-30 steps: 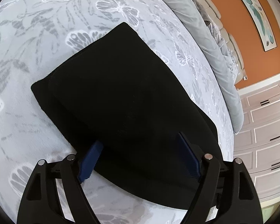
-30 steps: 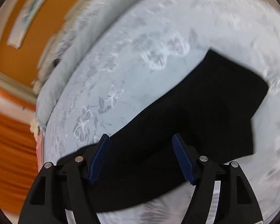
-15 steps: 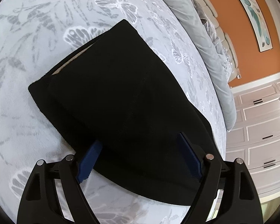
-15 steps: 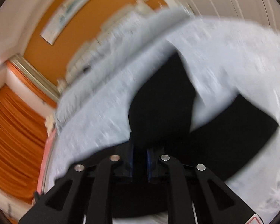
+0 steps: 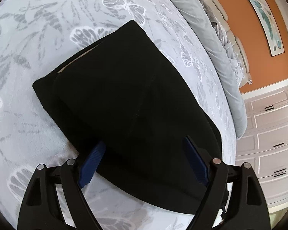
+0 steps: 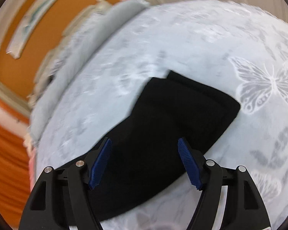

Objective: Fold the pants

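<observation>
Black pants (image 5: 124,95) lie folded into a thick stack on the butterfly-print bedspread (image 5: 38,28). My left gripper (image 5: 144,142) hangs open over the near end of the stack; its left pad (image 5: 94,163) sits at the cloth's edge and presses nothing. In the blurred right wrist view the same pants (image 6: 172,118) show two stacked layers on the bedspread (image 6: 201,38). My right gripper (image 6: 144,140) is over their near end with its jaws opening. The cloth lies below and between the pads, which do not squeeze it.
A rolled grey duvet (image 5: 211,38) lies along the bed's far side below an orange wall with a framed picture (image 5: 266,19). White drawers (image 5: 268,134) stand to the right. Orange curtains (image 6: 5,163) hang at the left of the right wrist view.
Half a second ago the right gripper was shut on a raised fold of the pants. It has let go and come down, and that layer now lies flat. The left gripper has stayed put.
</observation>
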`<move>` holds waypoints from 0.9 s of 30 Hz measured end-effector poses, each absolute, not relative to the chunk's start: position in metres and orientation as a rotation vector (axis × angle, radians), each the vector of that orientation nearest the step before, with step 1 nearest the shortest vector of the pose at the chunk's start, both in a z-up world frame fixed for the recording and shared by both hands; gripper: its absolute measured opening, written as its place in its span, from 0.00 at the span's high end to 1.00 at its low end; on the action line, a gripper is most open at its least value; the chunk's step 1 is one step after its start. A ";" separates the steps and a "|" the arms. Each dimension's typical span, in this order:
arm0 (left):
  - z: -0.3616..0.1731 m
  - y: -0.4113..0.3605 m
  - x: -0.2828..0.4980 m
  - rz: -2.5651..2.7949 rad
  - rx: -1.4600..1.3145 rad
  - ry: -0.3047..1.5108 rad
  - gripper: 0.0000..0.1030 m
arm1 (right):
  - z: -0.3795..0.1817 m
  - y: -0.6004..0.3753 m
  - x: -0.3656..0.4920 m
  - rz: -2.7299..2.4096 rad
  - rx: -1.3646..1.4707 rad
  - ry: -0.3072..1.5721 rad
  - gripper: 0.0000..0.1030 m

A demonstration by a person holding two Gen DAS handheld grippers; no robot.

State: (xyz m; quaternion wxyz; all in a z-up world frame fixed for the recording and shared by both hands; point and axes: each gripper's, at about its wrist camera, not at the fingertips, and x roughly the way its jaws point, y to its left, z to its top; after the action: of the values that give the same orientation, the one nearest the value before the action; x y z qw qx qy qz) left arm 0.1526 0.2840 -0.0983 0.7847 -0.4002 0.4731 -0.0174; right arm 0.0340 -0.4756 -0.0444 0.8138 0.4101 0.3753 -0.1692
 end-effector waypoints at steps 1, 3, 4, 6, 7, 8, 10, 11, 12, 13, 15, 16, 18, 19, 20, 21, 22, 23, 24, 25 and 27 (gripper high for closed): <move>-0.097 0.283 0.153 -0.033 -0.859 1.025 0.22 | -0.049 -0.480 0.033 -0.367 0.897 0.790 0.34; -0.097 0.285 0.155 -0.027 -0.874 1.033 0.22 | -0.045 -0.482 0.032 -0.374 0.896 0.768 0.35; -0.097 0.285 0.156 -0.025 -0.887 1.034 0.22 | -0.041 -0.480 0.032 -0.372 0.892 0.758 0.35; -0.098 0.290 0.156 -0.029 -0.923 1.036 0.22 | -0.026 -0.489 0.016 -0.403 0.879 0.683 0.35; -0.099 0.292 0.156 -0.033 -0.935 1.036 0.22 | -0.020 -0.496 0.015 -0.420 0.861 0.664 0.35; -0.100 0.293 0.155 -0.038 -0.944 1.036 0.22 | -0.016 -0.501 0.014 -0.435 0.832 0.670 0.35; -0.101 0.294 0.155 -0.040 -0.939 1.035 0.22 | -0.015 -0.511 0.021 -0.440 0.767 0.725 0.34; -0.101 0.293 0.154 -0.038 -0.929 1.035 0.22 | -0.015 -0.513 0.027 -0.426 0.739 0.747 0.35; -0.101 0.291 0.154 -0.034 -0.916 1.034 0.22 | -0.014 -0.514 0.032 -0.417 0.716 0.759 0.35; -0.100 0.290 0.154 -0.029 -0.905 1.033 0.22 | -0.014 -0.513 0.043 -0.381 0.672 0.782 0.35; -0.098 0.284 0.155 -0.016 -0.872 1.033 0.22 | -0.018 -0.506 0.066 -0.328 0.583 0.856 0.35; -0.097 0.282 0.155 -0.011 -0.858 1.036 0.22 | -0.021 -0.504 0.078 -0.328 0.545 0.890 0.38; -0.096 0.280 0.156 -0.002 -0.839 1.044 0.22 | -0.030 -0.496 0.093 -0.327 0.457 0.965 1.00; -0.097 0.280 0.157 0.001 -0.841 1.046 0.22 | -0.030 -0.494 0.096 -0.303 0.459 0.994 1.00; -0.096 0.281 0.157 0.003 -0.847 1.047 0.22 | -0.018 -0.491 0.090 -0.284 0.452 0.936 1.00; -0.096 0.282 0.157 0.004 -0.854 1.049 0.22 | 0.000 -0.486 0.083 -0.281 0.424 0.865 1.00; -0.097 0.283 0.156 0.003 -0.858 1.049 0.22 | 0.023 -0.484 0.068 -0.290 0.413 0.774 1.00; -0.097 0.283 0.156 0.003 -0.860 1.050 0.22 | 0.035 -0.491 0.056 -0.297 0.434 0.715 1.00; -0.097 0.283 0.156 0.005 -0.858 1.050 0.22 | 0.039 -0.502 0.047 -0.326 0.446 0.701 1.00; -0.098 0.284 0.156 0.005 -0.855 1.050 0.21 | 0.028 -0.518 0.045 -0.413 0.426 0.749 1.00; -0.096 0.282 0.156 0.003 -0.843 1.042 0.18 | 0.000 -0.537 0.048 -0.448 0.430 0.882 0.91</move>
State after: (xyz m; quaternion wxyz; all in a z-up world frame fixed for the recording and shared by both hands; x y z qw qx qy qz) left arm 0.1562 0.2816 -0.0965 0.7838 -0.3906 0.4827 0.0013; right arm 0.0482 -0.5374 0.0004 0.8581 0.2049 0.4198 -0.2133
